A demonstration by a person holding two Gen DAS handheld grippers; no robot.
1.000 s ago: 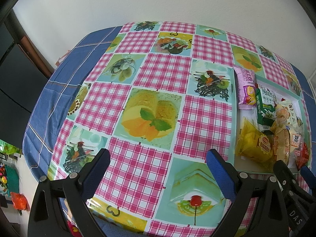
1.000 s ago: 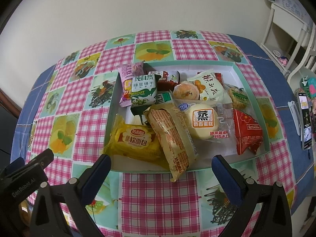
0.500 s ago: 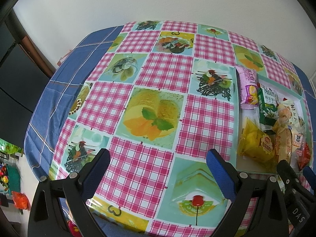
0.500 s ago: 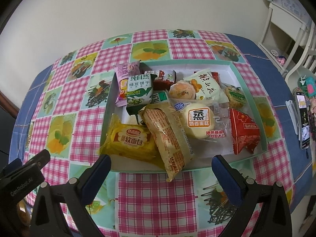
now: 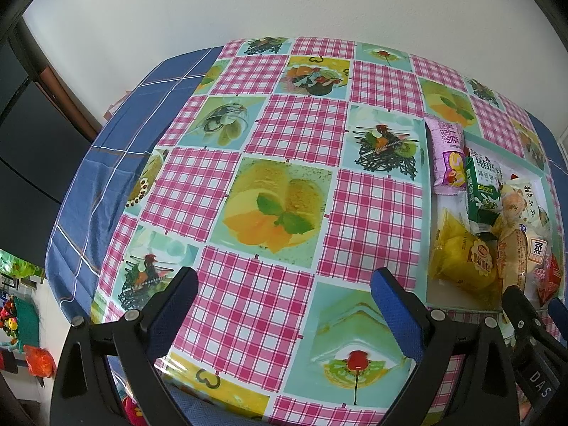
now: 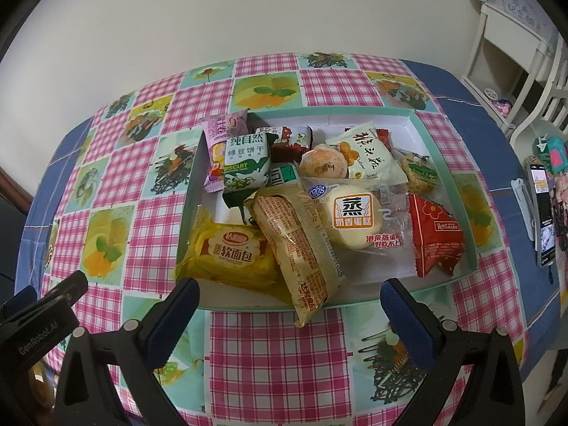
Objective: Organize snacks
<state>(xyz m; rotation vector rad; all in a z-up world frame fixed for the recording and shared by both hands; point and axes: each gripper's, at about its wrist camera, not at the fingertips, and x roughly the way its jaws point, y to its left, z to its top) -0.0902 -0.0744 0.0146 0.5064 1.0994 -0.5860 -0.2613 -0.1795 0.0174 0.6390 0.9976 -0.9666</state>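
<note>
A shallow white tray with a teal rim [image 6: 442,163] holds several wrapped snacks: a yellow bread pack [image 6: 230,254], a tan pack [image 6: 301,245] hanging over the near rim, a round cake pack [image 6: 355,216], a red pack [image 6: 435,232], a green biscuit pack [image 6: 246,163] and a purple pack [image 6: 223,138]. My right gripper [image 6: 289,296] is open and empty just in front of the tray. My left gripper [image 5: 284,285] is open and empty over the bare cloth, left of the tray [image 5: 431,298].
The table carries a pink-check and dessert-print cloth [image 5: 284,135] over a blue cloth [image 5: 117,149]. A phone [image 6: 545,209] and a clip lie on the right side. A white chair [image 6: 522,53] stands at the far right. A wall is behind.
Both gripper views have shifted slightly; the tray sits a little lower and closer in the right wrist view and further right in the left wrist view. Both grippers stay open and empty.
</note>
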